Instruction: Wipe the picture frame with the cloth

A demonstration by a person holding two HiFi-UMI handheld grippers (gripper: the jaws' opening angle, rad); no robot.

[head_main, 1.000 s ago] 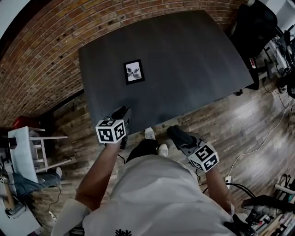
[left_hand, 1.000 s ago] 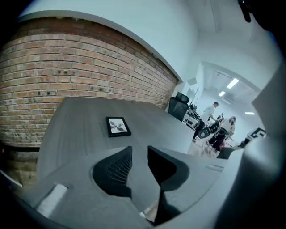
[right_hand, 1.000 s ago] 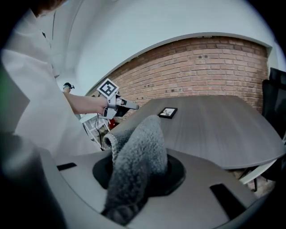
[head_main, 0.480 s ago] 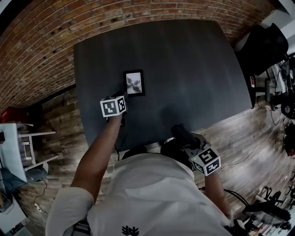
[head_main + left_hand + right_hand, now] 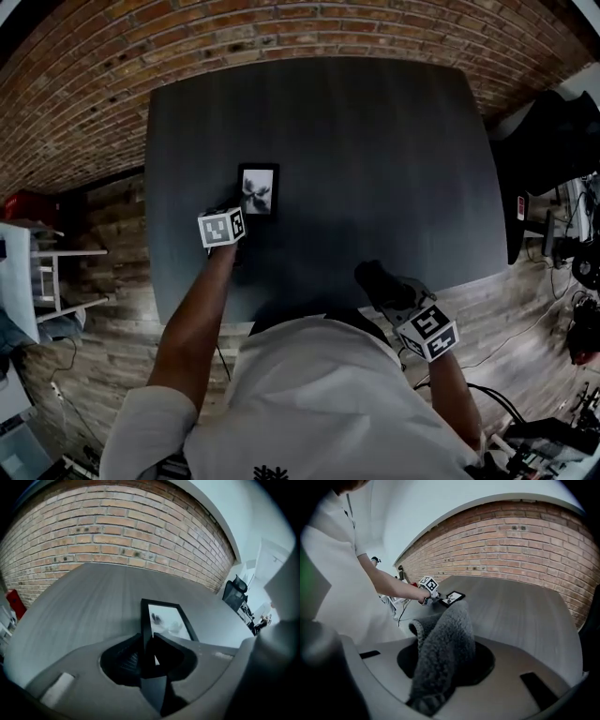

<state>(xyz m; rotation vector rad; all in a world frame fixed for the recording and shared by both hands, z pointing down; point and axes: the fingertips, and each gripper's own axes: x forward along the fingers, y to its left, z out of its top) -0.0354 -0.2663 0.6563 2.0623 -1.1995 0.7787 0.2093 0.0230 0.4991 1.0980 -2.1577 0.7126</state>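
A small black picture frame point(image 5: 260, 190) lies flat on the dark grey table point(image 5: 375, 150), left of the middle. My left gripper point(image 5: 240, 217) is at the frame's near left corner. In the left gripper view the frame point(image 5: 165, 617) has its left border running in between the jaws of the left gripper point(image 5: 145, 656). Those jaws have just closed a little, but a gap still shows beside the ribbed pad. My right gripper point(image 5: 367, 272) hovers at the table's near edge, shut on a dark fleecy cloth point(image 5: 382, 286). That cloth point(image 5: 440, 648) bulges up out of the jaws and hides the fingertips.
A brick wall point(image 5: 281, 37) runs behind the table. Wooden floor point(image 5: 525, 309) surrounds it. A black office chair point(image 5: 553, 131) stands at the right, with cables on the floor nearby. A white stand point(image 5: 28, 281) is at the left.
My left gripper has travelled forward and down from the table's near edge to the frame's corner. The right gripper with the cloth has come from above the floor to the table's near edge.
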